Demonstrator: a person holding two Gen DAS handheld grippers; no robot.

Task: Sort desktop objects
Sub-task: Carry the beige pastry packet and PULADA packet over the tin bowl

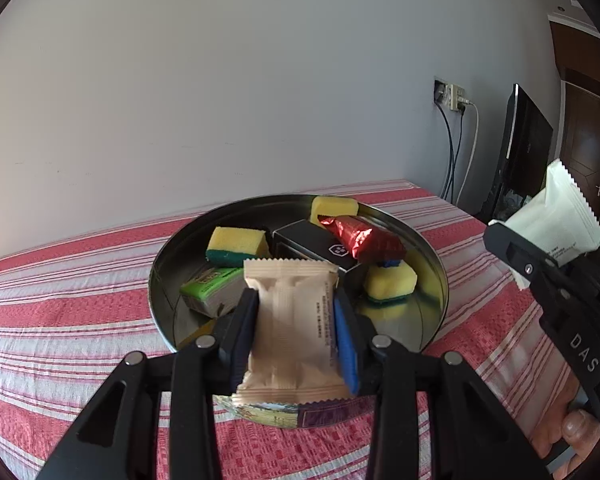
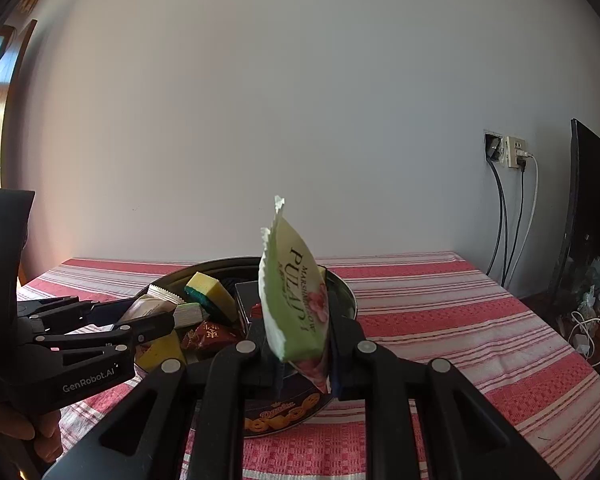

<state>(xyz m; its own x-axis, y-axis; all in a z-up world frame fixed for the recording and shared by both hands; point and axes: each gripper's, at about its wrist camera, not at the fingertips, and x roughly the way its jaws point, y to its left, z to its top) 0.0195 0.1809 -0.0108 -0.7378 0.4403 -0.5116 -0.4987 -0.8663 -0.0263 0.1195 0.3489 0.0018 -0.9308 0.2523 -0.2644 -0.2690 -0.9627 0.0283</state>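
Left gripper (image 1: 296, 320) clamped on beige packet (image 1: 292, 328), frame centre, above round tin (image 1: 432, 260). Right gripper (image 2: 296, 340) clamped on green marshmallow packet (image 2: 296, 296), centre.

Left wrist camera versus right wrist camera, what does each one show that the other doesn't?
Only the left wrist view shows the beige packet's full face, clamped in the left gripper, and the black box's logo.

Only the right wrist view shows the marshmallow packet's printed front, clamped in the right gripper.

Both show the round tin of sponges on the striped tablecloth.
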